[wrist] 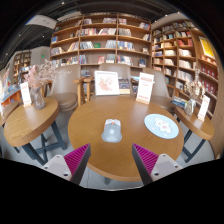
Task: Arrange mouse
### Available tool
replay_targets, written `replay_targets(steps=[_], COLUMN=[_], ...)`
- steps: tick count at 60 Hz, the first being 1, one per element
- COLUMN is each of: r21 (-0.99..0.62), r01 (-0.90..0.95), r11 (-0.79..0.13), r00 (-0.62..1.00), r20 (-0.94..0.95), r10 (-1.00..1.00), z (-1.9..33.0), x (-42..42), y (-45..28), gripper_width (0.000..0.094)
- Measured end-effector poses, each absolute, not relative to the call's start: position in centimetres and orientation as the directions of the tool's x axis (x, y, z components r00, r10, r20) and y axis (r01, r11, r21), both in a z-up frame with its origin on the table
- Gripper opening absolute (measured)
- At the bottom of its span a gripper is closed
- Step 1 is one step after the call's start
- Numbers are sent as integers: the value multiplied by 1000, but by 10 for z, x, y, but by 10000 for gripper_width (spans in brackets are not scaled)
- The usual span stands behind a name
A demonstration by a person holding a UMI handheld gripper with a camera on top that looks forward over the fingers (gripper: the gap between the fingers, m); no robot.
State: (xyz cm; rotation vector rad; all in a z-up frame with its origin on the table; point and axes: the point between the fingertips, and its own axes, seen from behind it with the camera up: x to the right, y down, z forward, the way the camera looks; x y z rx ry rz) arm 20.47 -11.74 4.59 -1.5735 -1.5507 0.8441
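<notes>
Currently tool [112, 160] fingers spread apart, holding nothing. Grey mouse [112, 130] sits mid round wooden bench [90, 150], ahead of fingers; blue round mouse pad [161, 125] nearby, apart. Bookshelves [100, 45] beyond.

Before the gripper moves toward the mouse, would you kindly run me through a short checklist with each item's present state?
1. Mouse in view on the round table: ok.
2. Gripper open, nothing held: ok.
3. Mouse ahead of the fingers, roughly centred between them: ok.
4. Path to the mouse free of other things: ok.
5. Blue mouse pad apart from the mouse, beside it: ok.
6. Which way the mouse faces: cannot tell.
</notes>
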Motion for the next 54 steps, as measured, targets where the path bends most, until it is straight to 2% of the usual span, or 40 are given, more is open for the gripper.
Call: replay_targets(steps=[35,54], r21=[-818,-790], r01=[575,611], r11=[-34,-44], r00=[71,69], r20=[8,-2], r10=[997,998], z=[4,-13], x=[93,66], y=[-109,-108], gripper_width=[852,853])
